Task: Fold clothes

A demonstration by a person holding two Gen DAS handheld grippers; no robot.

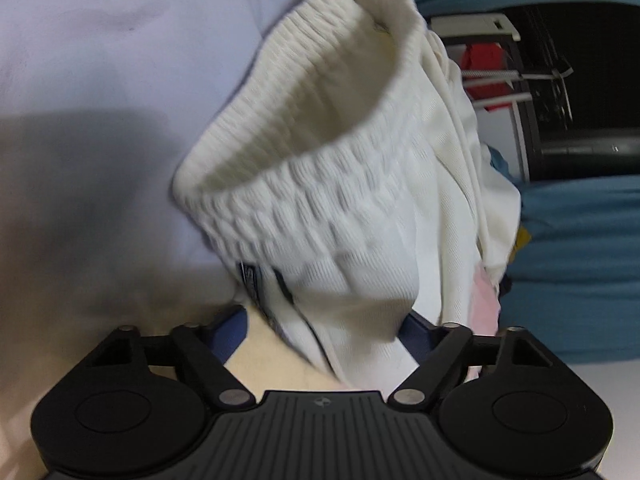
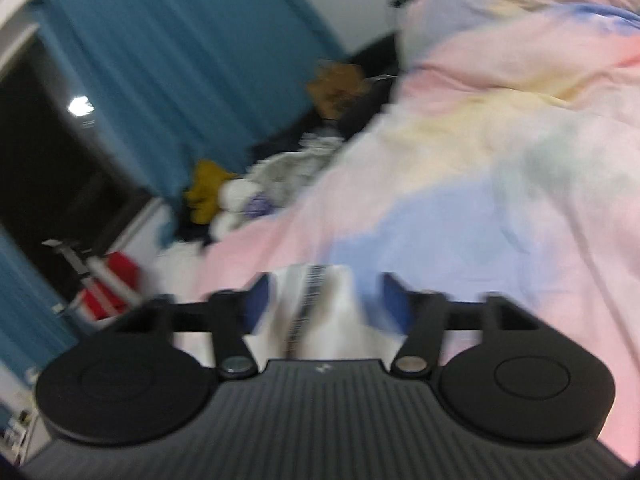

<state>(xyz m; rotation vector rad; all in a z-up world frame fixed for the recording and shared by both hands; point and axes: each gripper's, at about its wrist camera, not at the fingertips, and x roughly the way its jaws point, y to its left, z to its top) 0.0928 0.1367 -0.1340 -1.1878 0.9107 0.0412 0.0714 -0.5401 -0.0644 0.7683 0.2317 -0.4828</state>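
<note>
1. Fabric fills the left gripper: white cloth passes between its blue pads, which sit wide apart on either side of the bunch. Whether they pinch it or only flank it I cannot tell from this view.

2. That cloth belongs to white shorts, a ribbed garment with an elastic waistband gaping open like a mouth just ahead of the gripper. A dark logo or label shows near the pads. Holding it near the waistband looks sensible, since that thick edge gives a firm line to fold from.

3. Behind the shorts lies a pale sheet of the bed, the likely surface for laying the garment flat. To the right hang teal curtains, with a dark window and a rack with something red near it.

4. In the right wrist view, the right gripper also has white cloth with a dark striped band between its blue pads. The pads stand apart around the bunch, and motion blur keeps me from telling whether they clamp it.

5. Ahead of it spreads a pastel duvet in pink, blue and yellow. Farther off, a heap of other clothes lies near the curtains, well apart from the gripper.

6. With both ends apparently lifted, the garment seems to be in the spreading stage, not yet folded.
</note>
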